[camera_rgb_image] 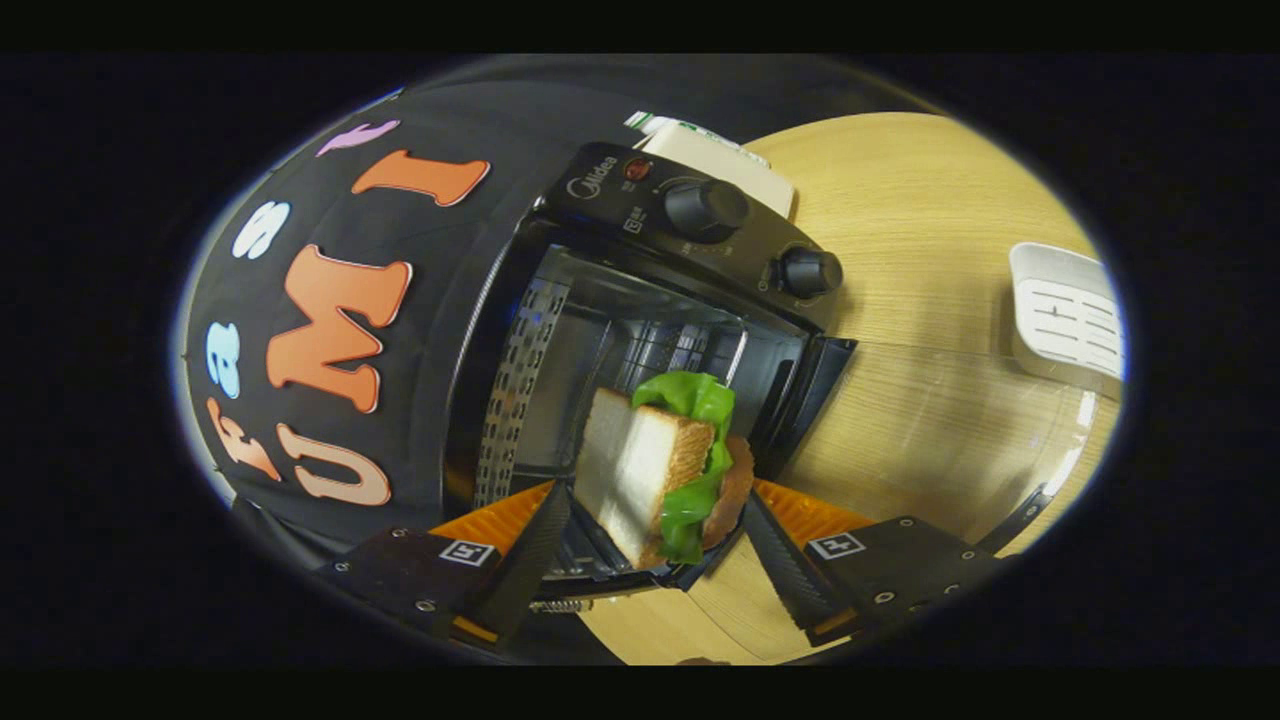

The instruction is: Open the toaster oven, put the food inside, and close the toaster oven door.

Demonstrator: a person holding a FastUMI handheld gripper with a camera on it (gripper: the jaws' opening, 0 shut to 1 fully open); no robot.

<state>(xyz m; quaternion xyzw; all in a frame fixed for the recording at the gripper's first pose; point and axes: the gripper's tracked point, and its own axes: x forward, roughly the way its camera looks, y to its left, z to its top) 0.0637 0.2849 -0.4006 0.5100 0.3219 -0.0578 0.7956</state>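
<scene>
I am holding the sandwich between the two fingers of my gripper, both of them pressing on its flanks, so the bread, the green leaf and the brown patty are staying stacked as one piece. I am keeping it on edge, tilted, because that way the fingers are clamping across the layers rather than sliding between them. From the sandwich, the toaster oven is sitting at twelve o'clock, its door already lying open under the fingers, and the food is hanging right at the mouth of the cavity, not yet resting on anything inside. The two knobs are lying at one o'clock on the panel. A white appliance is standing well apart at two o'clock on the wooden table. Next I am judging that the food needs to travel deeper in before I let go
</scene>
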